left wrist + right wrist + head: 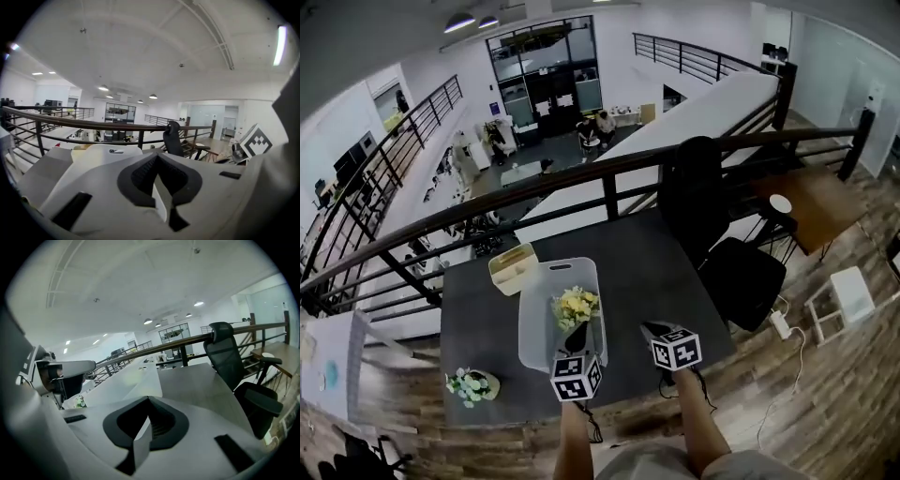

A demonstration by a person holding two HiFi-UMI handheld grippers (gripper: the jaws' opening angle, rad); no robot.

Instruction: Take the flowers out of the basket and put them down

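Near edge, left gripper (577, 336): you hold it at the basket's near rim, just short of the yellow blooms. Its jaws are clenched on nothing, seen pad to pad in the left gripper view (161, 180). It points low and forward, probably lined up for a reach at the stems, and you would need to part the jaws first.
Near edge, right gripper (654, 330): you hold it over bare table to the right of the basket. It is clamped together and empty, confirmed in the right gripper view (147, 425). It appears to be parked clear so the other hand has room.
Left of basket, white-and-green bunch (469, 384): it lies on the table near the corner, well apart from the basket. That corner is likely the put-down area.
Centre, yellow flowers (576, 306): the task's thing, inside the basket at its near end, with nothing gripping it.
Centre, basket (546, 272): a pale, translucent tub set lengthwise away from you, its far half vacant.
Under all, table (647, 272): a dark top.
Behind basket, beige box (513, 267): it sits just beside the far left corner and has no evident part in the task.
Far side, office chair (712, 216): it stands against the railing (609, 169).
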